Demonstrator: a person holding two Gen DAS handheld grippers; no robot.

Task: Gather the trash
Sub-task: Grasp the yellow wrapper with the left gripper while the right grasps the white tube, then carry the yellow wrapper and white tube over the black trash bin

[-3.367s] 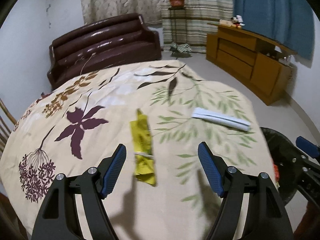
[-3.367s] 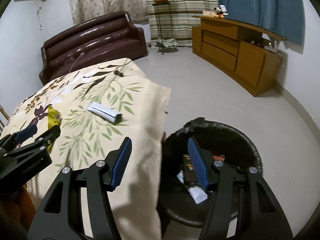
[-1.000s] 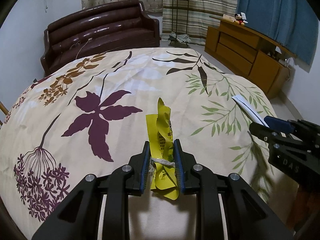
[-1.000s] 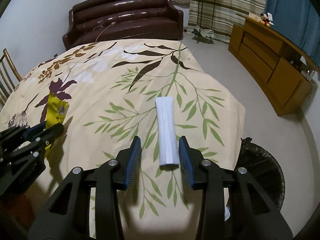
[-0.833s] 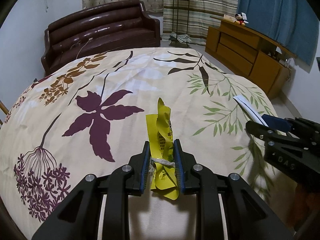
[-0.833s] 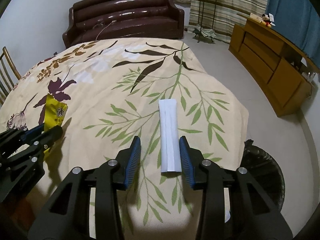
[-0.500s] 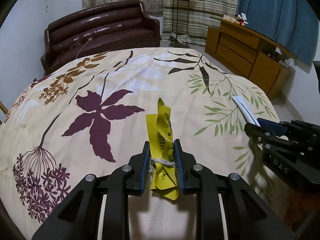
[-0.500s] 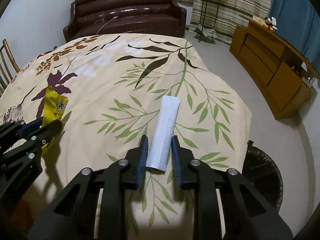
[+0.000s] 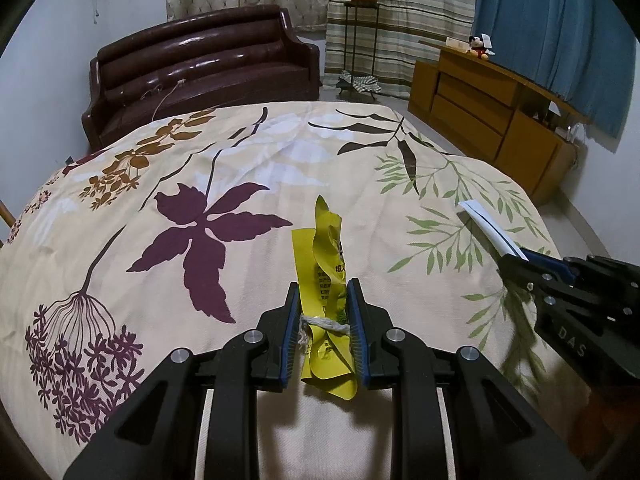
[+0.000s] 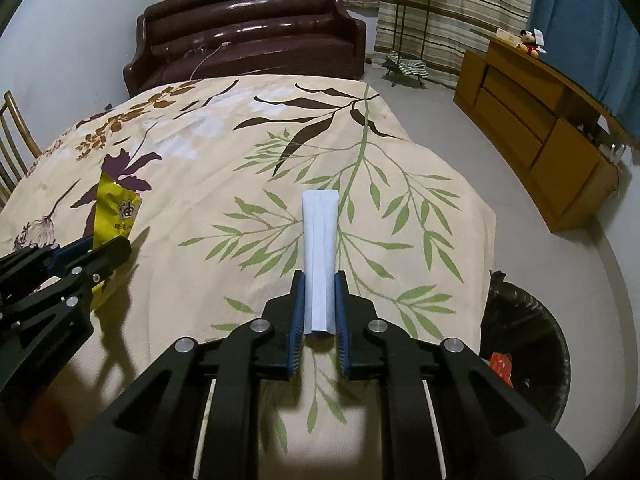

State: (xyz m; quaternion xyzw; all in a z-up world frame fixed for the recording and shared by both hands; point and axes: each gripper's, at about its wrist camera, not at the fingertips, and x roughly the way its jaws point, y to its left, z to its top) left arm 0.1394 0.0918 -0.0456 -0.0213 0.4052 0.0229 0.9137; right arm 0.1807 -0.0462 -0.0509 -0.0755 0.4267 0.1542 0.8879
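A crumpled yellow wrapper (image 9: pixel 325 264) tied with white string lies on the floral tablecloth (image 9: pixel 224 168); my left gripper (image 9: pixel 323 304) is shut on its near end. The same yellow wrapper (image 10: pixel 116 212) shows at the left of the right wrist view, beside the left gripper (image 10: pixel 100 250). A long folded white paper packet (image 10: pixel 319 240) lies lengthwise on the cloth, and my right gripper (image 10: pixel 319 292) has just shut on its near end. In the left wrist view the white packet (image 9: pixel 486 226) sticks out past the right gripper (image 9: pixel 524 260) at the right edge.
A black-lined trash bin (image 10: pixel 528 344) with some litter stands on the floor right of the table. A brown sofa (image 10: pixel 248 32) is beyond the table, a wooden cabinet (image 10: pixel 536 120) along the right wall, and a chair (image 10: pixel 12 144) at the left.
The right gripper's jaws closed onto the white packet, which turned slightly and now sits straight between them. The left gripper kept still, shut on the yellow wrapper.
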